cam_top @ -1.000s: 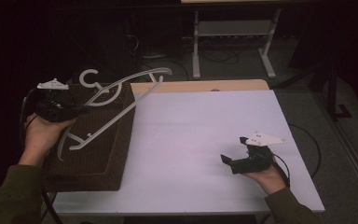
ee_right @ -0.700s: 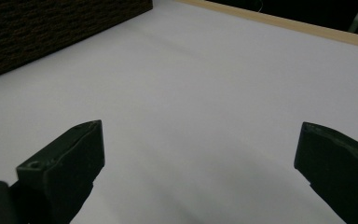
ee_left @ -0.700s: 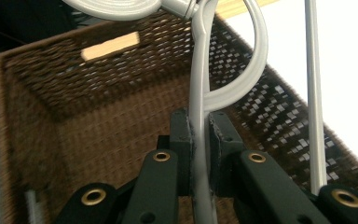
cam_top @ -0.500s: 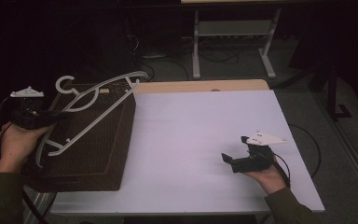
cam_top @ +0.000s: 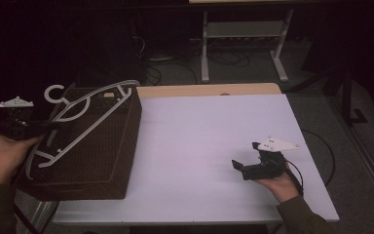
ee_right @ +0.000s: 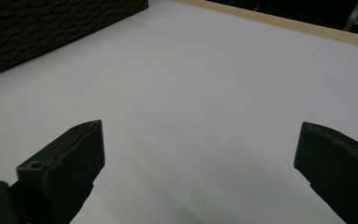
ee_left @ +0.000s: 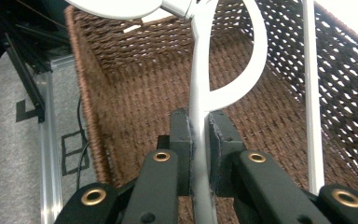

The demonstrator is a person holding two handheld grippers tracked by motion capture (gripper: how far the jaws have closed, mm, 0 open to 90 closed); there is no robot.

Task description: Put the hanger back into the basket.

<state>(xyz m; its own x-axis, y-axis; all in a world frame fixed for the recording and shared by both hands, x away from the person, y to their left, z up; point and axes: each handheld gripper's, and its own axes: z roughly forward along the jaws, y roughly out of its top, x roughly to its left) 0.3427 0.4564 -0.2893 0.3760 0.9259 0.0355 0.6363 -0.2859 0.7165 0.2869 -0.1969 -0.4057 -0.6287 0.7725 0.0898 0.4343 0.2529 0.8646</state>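
Left gripper view: a smooth white plastic coat hanger (ee_left: 200, 93), curved and looped, is pinched in the left tongs (ee_left: 199, 140) over a brown woven wicker basket (ee_left: 121, 93). Right tongs (ee_right: 196, 154) gape empty above the pale tabletop (ee_right: 214, 70).

a lab-like workroom: bare white table (cam_top: 199, 146), cables on grey floor (cam_top: 321, 112), metal table legs (cam_top: 243, 48).

Dim, grainy room; tabletop (cam_top: 199, 141) brightly lit, background falls into darkness.
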